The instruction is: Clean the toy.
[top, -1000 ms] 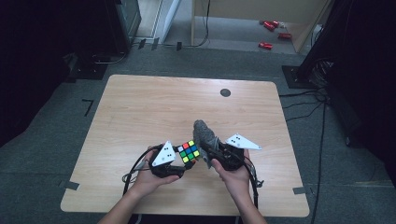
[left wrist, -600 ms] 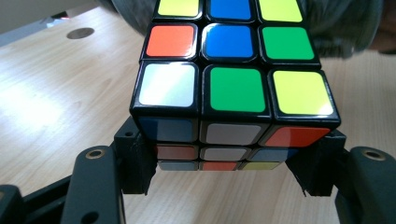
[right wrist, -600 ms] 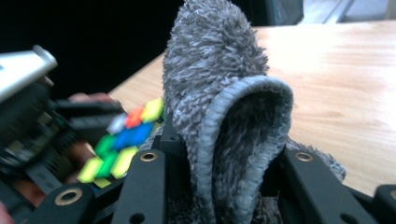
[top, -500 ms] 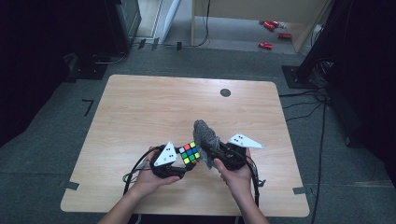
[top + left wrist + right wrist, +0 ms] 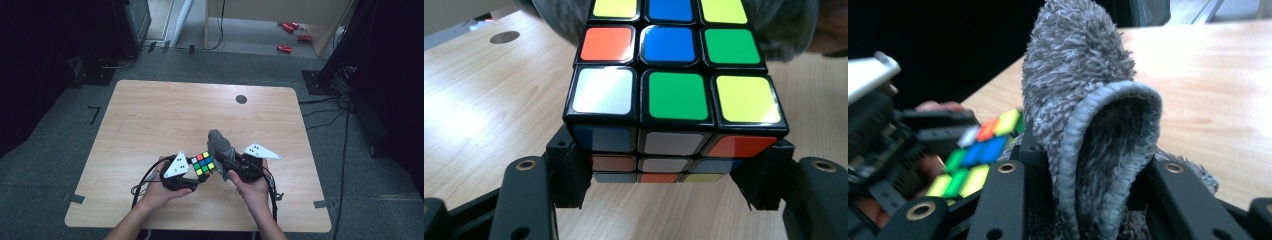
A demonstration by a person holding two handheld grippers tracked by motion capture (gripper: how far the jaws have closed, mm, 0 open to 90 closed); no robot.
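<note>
Cube (image 5: 203,163) sits near the table's (image 5: 150,120) 6 o'clock edge, pinched by its sides in the left gripper (image 5: 196,176). It looks rigid, light and slick, so side grips work. The right gripper (image 5: 226,161) at its 3 o'clock is clamped on a soft cloth (image 5: 220,142).

Seen from the high view, the wooden table (image 5: 150,125) is evenly and softly lit from above while the floor and the room's left and right edges sink into near black, and the whole picture is slightly soft and grainy. In the left gripper view, the puzzle cube (image 5: 674,95) is sharp and bright, with white glare on its glossy stickers and its underside in shadow. In the right gripper view, the grey fluffy cloth (image 5: 1088,115) is crisp, the background behind it blurred and dark at left.
</note>
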